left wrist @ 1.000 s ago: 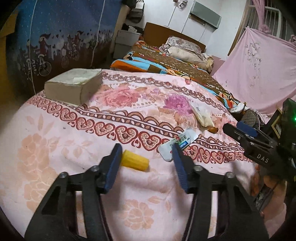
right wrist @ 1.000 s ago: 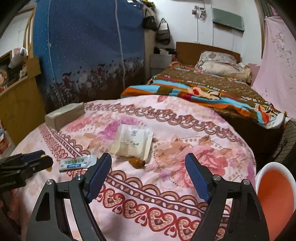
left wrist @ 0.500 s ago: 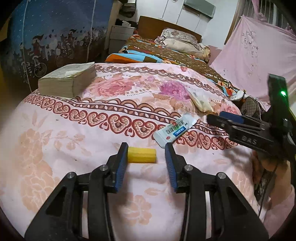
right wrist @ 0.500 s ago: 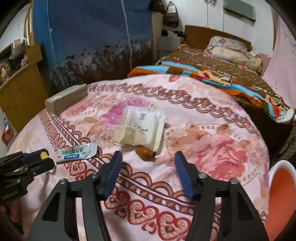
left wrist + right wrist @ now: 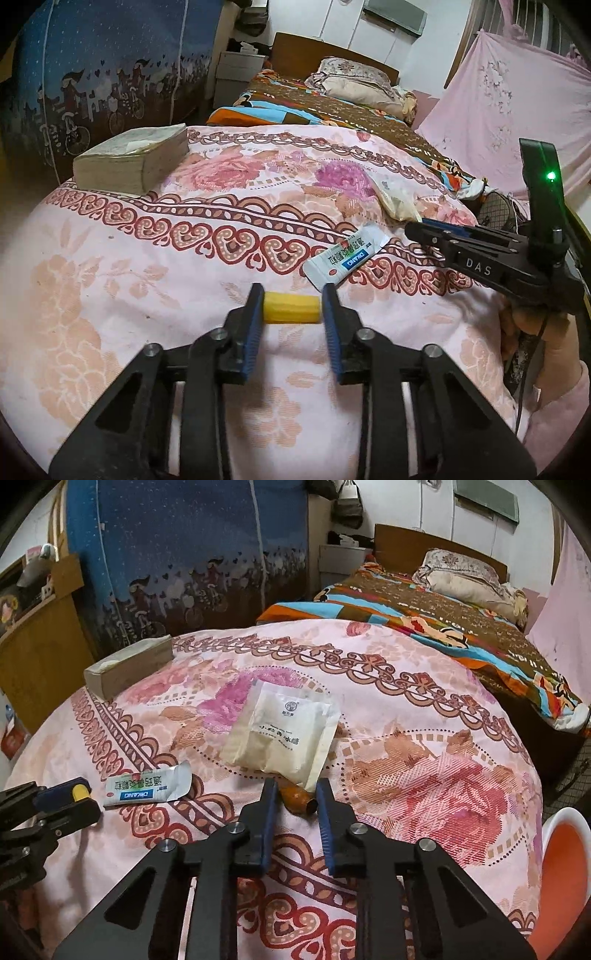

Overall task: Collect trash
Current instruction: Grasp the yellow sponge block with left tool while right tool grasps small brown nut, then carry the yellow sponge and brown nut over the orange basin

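Left wrist view has my left gripper (image 5: 291,295) closing on a short yellow ribbed cylinder (image 5: 290,307) that lies crosswise on the pink flowered bedspread (image 5: 110,258); its jaws have just been narrowing and the blue pads now press on both ends of it. Just past the right-hand pad lies a white torn sachet with a blue label (image 5: 343,260), flat on the heart-patterned border. Farther off, a cream paper pouch (image 5: 395,195) rests near the far right of the bedspread, and a thick old book with yellowed pages (image 5: 133,162) sits at the far left edge. My right gripper (image 5: 413,230) reaches in from the right, held by my hand (image 5: 532,332) in a pink sleeve. From the right wrist view, my right gripper (image 5: 293,792) has its jaws brought in close around a small brown, orange-tinted piece (image 5: 297,801) that lies partly under the near corner of the cream pouch (image 5: 284,734); the jaws have just been closing, and the right-hand pad touches its dark end, though I cannot tell if the left pad does. The white sachet (image 5: 147,788) lies to the left, beside my left gripper (image 5: 79,795) with the yellow piece (image 5: 78,793) showing between its tips. An orange bin with a white rim (image 5: 565,856) stands at the lower right, off the bed.
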A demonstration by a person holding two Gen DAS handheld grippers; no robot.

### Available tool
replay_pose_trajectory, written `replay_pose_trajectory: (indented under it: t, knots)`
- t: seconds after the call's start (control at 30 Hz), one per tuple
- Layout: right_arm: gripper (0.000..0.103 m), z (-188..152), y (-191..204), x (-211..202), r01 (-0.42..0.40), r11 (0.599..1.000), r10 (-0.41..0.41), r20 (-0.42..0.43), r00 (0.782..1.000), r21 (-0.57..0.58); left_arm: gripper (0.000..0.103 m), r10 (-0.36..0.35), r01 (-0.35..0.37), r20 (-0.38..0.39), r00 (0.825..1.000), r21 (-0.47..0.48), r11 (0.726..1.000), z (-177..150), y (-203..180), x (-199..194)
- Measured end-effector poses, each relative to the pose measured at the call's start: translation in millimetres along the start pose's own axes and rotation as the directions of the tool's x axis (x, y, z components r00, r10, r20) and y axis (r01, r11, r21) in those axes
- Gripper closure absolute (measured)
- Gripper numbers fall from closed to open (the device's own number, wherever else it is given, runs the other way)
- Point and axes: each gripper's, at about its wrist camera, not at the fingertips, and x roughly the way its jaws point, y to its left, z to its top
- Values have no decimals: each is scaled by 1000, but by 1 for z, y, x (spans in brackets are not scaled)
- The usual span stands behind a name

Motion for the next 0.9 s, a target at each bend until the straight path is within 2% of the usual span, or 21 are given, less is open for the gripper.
replay_pose_trajectory:
  t: [0.27, 0.5, 0.57, 0.7, 0.77, 0.83, 0.9]
  knots:
    - [89, -2, 6, -13, 22, 999, -20, 68, 998, -27, 90, -22, 21, 27, 999, 22, 1000, -3, -3, -5]
    - [89, -6, 8, -38, 25, 999, -20, 191, 981, -27, 90, -41, 32, 126, 991, 71, 997, -4, -13, -25]
    - [89, -9, 8, -50, 23, 999, -14, 250, 968, -33, 90, -50, 36, 155, 987, 91, 995, -2, -19, -31]
    - [89, -17, 7, -74, 16, 999, -3, 375, 927, -31, 90, -87, 62, 223, 971, 118, 991, 2, -32, -44]
    - [89, -20, 5, -84, 11, 1000, -1, 425, 905, -21, 90, -106, 71, 269, 957, 135, 988, 6, -40, -52]
    - [89, -23, 2, -93, 4, 1000, 1, 472, 882, -9, 90, -121, 70, 328, 937, 162, 984, 10, -51, -61]
    - [89, -27, -1, -104, 2, 1000, -5, 524, 852, 7, 90, -131, 65, 370, 920, 186, 980, 15, -60, -67]
